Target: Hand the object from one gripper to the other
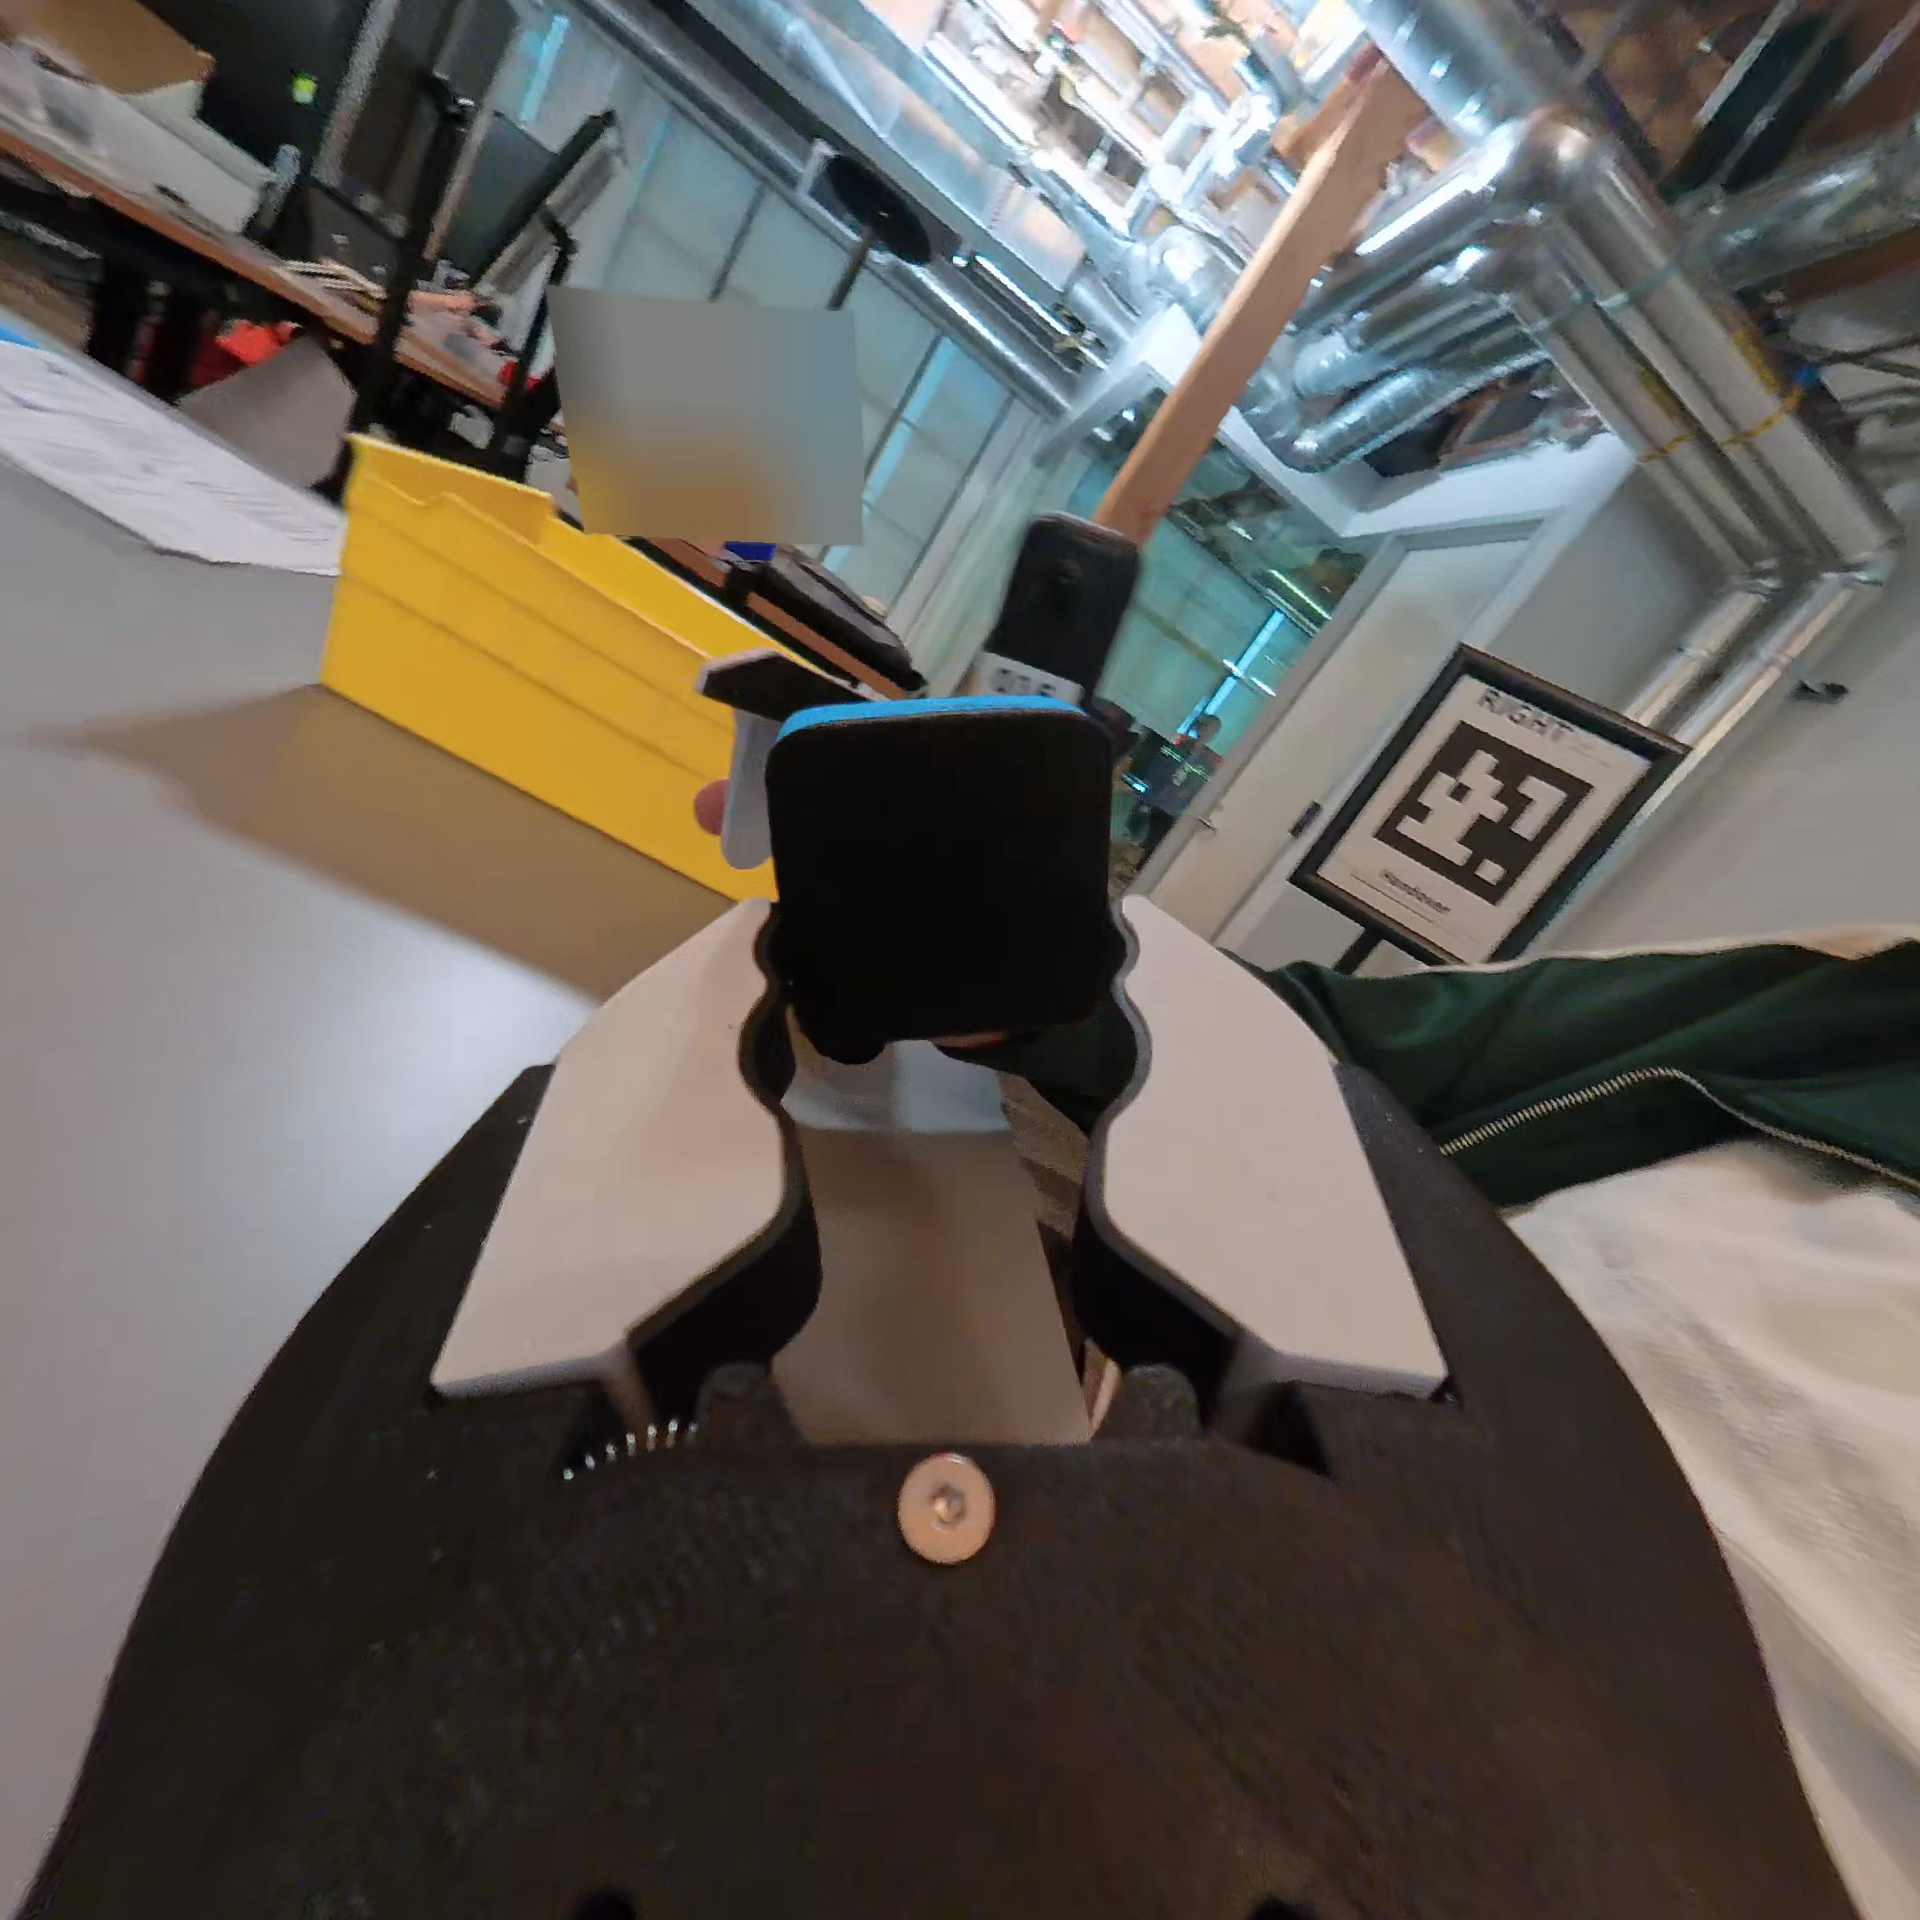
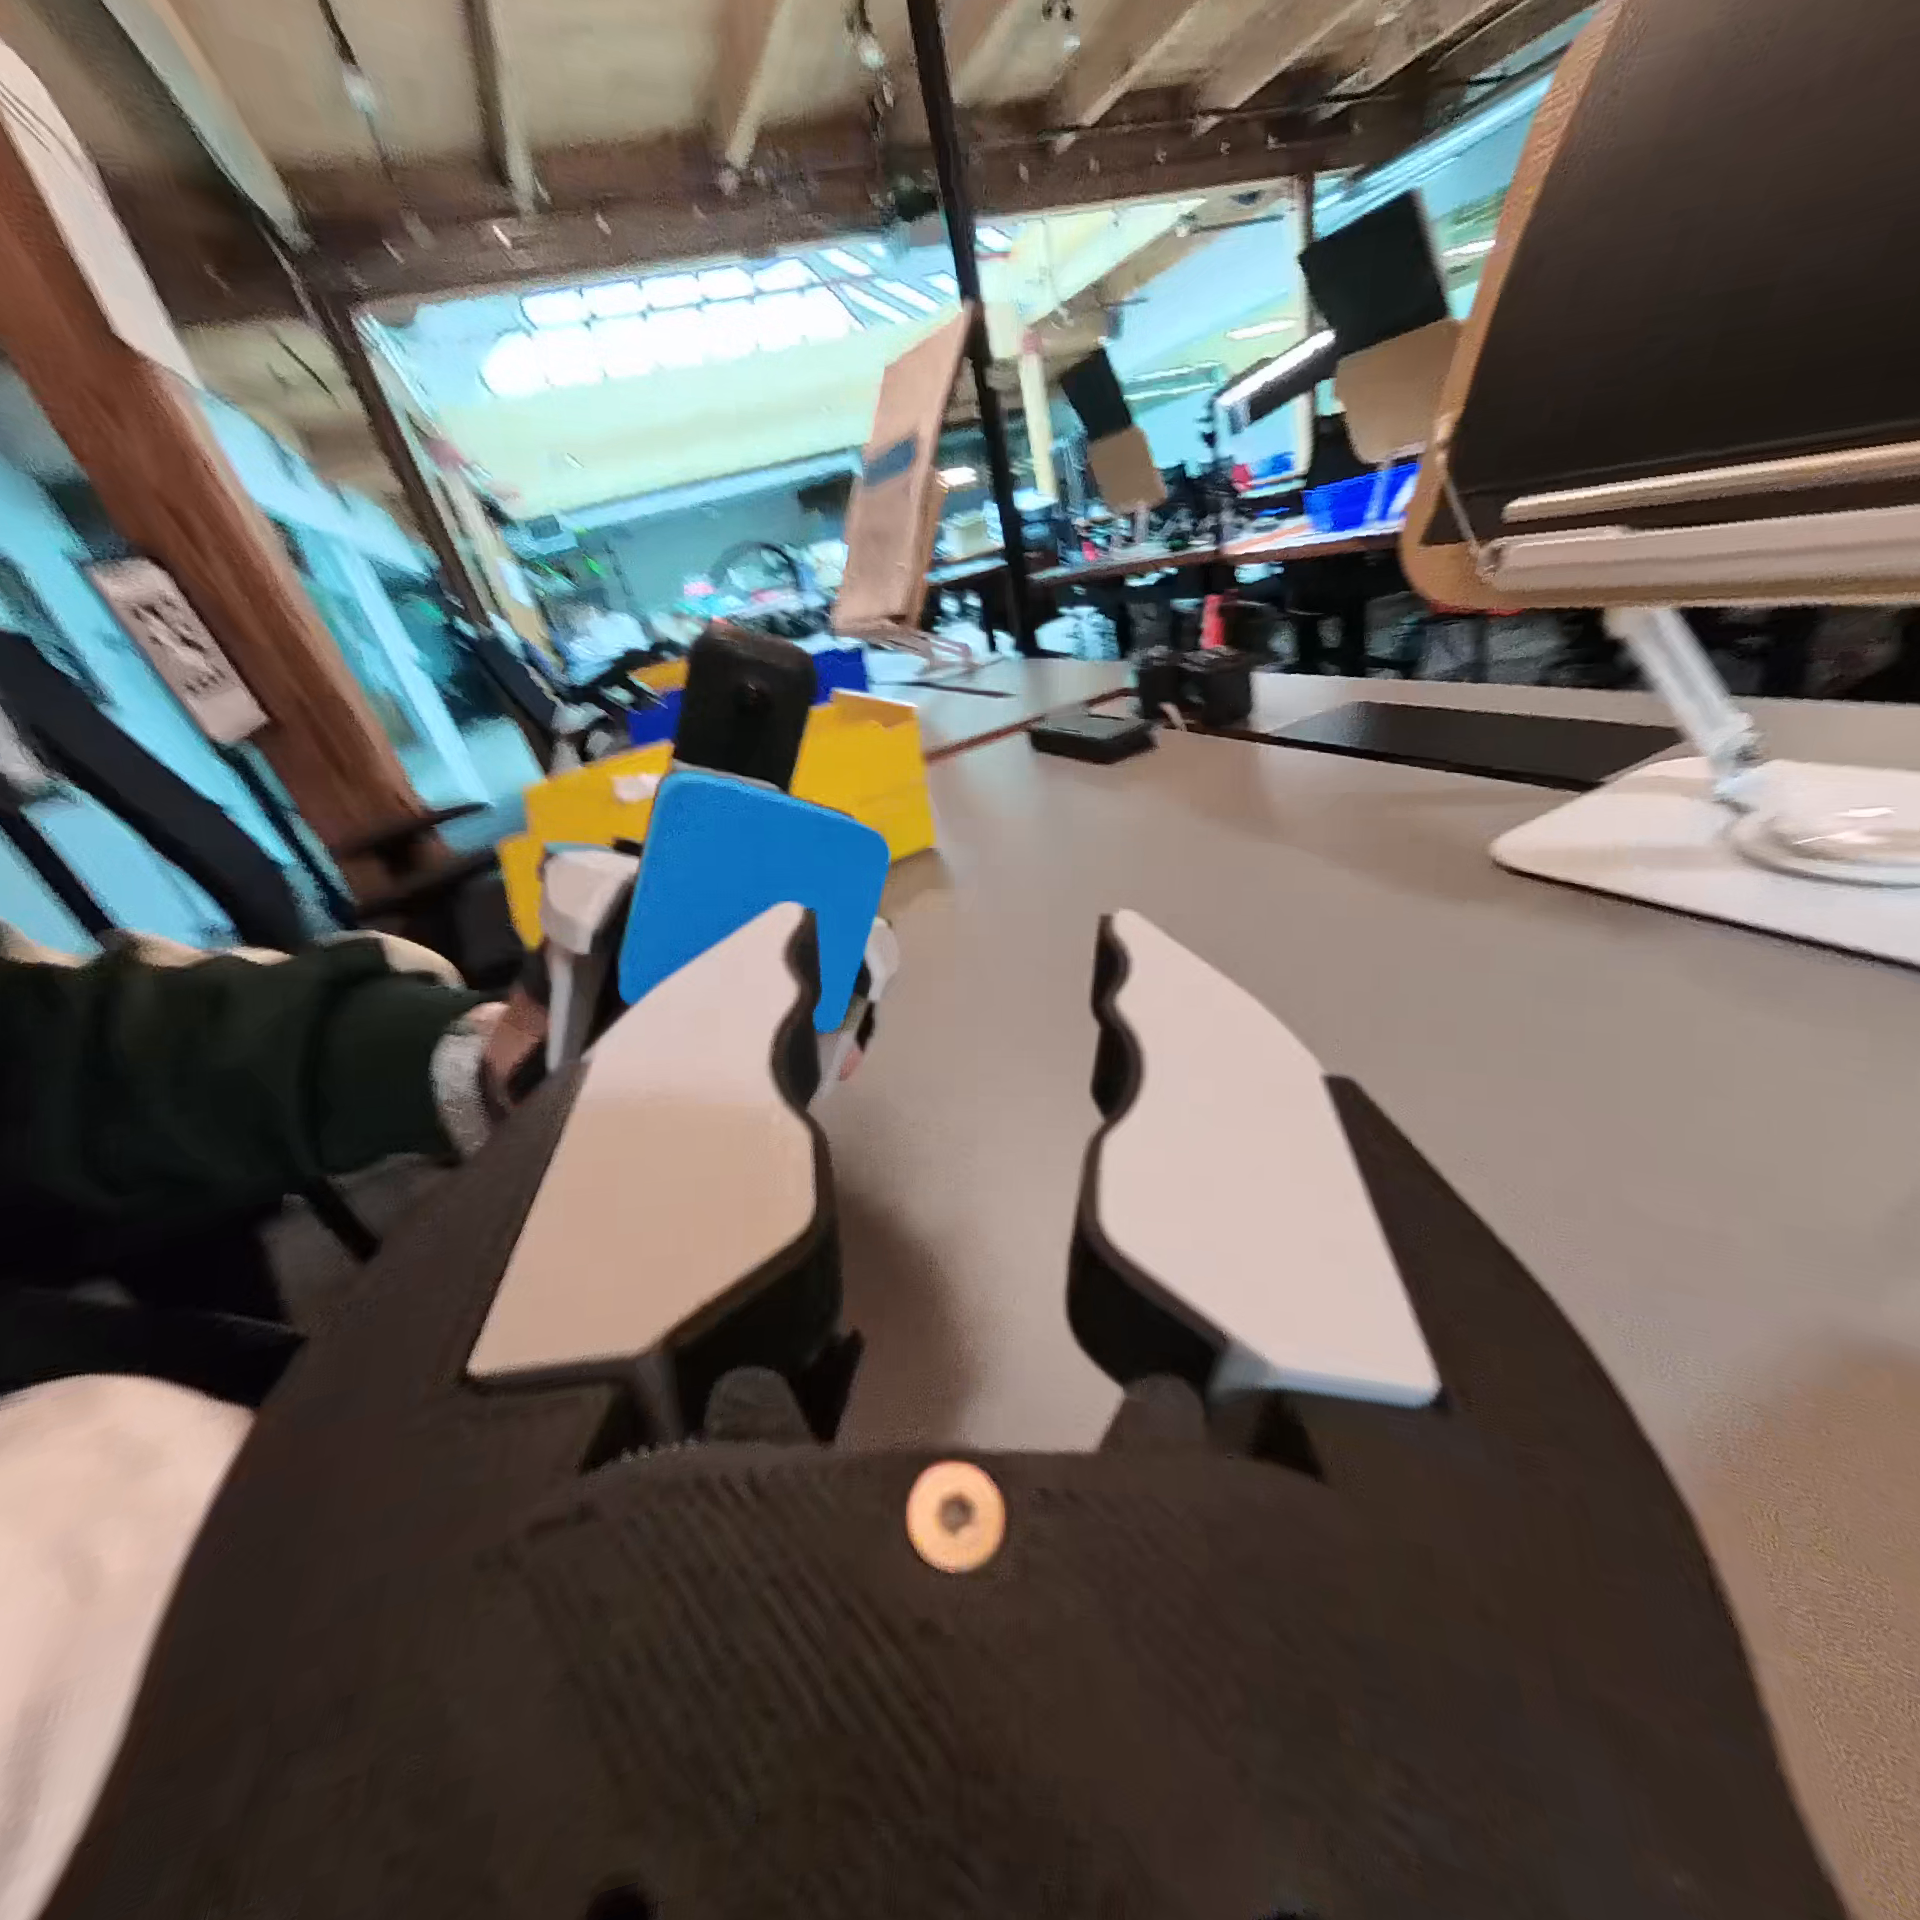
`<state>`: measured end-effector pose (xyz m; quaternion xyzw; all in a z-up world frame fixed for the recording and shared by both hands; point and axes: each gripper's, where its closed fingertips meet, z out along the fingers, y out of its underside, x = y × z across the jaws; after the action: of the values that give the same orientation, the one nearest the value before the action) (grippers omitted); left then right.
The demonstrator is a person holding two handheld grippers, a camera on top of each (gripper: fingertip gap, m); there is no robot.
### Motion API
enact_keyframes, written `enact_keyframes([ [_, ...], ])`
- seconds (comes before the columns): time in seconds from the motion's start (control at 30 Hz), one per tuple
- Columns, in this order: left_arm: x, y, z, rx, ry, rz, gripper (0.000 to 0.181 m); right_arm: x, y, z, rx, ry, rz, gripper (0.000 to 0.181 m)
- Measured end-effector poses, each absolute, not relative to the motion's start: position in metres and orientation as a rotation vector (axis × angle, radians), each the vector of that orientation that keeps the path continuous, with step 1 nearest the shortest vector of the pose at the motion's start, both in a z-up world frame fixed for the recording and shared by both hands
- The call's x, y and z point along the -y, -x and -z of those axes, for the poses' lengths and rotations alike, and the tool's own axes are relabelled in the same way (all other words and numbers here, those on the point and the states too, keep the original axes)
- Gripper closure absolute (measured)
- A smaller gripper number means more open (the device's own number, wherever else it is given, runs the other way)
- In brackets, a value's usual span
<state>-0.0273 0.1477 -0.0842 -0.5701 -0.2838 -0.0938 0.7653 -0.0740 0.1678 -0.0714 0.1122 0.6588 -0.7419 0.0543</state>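
A flat square block, black on one face and blue on the other, is the object (image 1: 935,862). My left gripper (image 1: 945,935) is shut on its lower edge and holds it upright above the grey table (image 1: 208,1039). In the right wrist view the block shows its blue face (image 2: 748,894), with one white finger (image 2: 580,899) of the left gripper beside it. My right gripper (image 2: 951,935) is open and empty. The block sits just left of and beyond its left finger (image 2: 686,1122), not between the jaws. A right gripper finger (image 1: 748,790) shows behind the block.
Yellow bins (image 1: 499,623) stand on the table behind the block and also show in the right wrist view (image 2: 862,769). A monitor on a white stand (image 2: 1714,312) is at the right. A framed marker sign (image 1: 1475,810) stands beyond. A dark green sleeve (image 1: 1558,1039) reaches in. Tip to tip, the grippers are about 6 cm apart.
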Motion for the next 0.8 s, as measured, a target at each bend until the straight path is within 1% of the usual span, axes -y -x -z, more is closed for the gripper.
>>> enact_keyframes([
  [0.1, -0.158, 0.011, 0.076, 0.509, 1.254, 0.256, 0.126, -0.166, 0.06, 0.072, -1.863, -0.254, 2.145, 0.136],
  [0.23, -0.17, -0.002, 0.076, 0.438, 1.297, 0.293, 0.126, -0.156, 0.027, 0.072, -1.705, -0.12, 1.953, 0.134],
  [0.4, -0.175, -0.006, 0.079, 0.421, 1.335, 0.269, 0.126, -0.152, 0.014, 0.068, -1.615, -0.109, 1.887, 0.125],
  [0.57, -0.173, 0.0, 0.083, 0.447, 1.368, 0.197, 0.126, -0.155, 0.024, 0.064, -1.609, -0.148, 1.954, 0.107],
  [0.7, -0.172, 0.005, 0.087, 0.473, 1.376, 0.18, 0.126, -0.152, 0.022, 0.068, -1.669, -0.122, 1.966, 0.103],
  [0.8, -0.171, 0.008, 0.091, 0.489, 1.395, 0.155, 0.126, -0.148, 0.017, 0.073, -1.721, -0.093, 1.953, 0.105],
])
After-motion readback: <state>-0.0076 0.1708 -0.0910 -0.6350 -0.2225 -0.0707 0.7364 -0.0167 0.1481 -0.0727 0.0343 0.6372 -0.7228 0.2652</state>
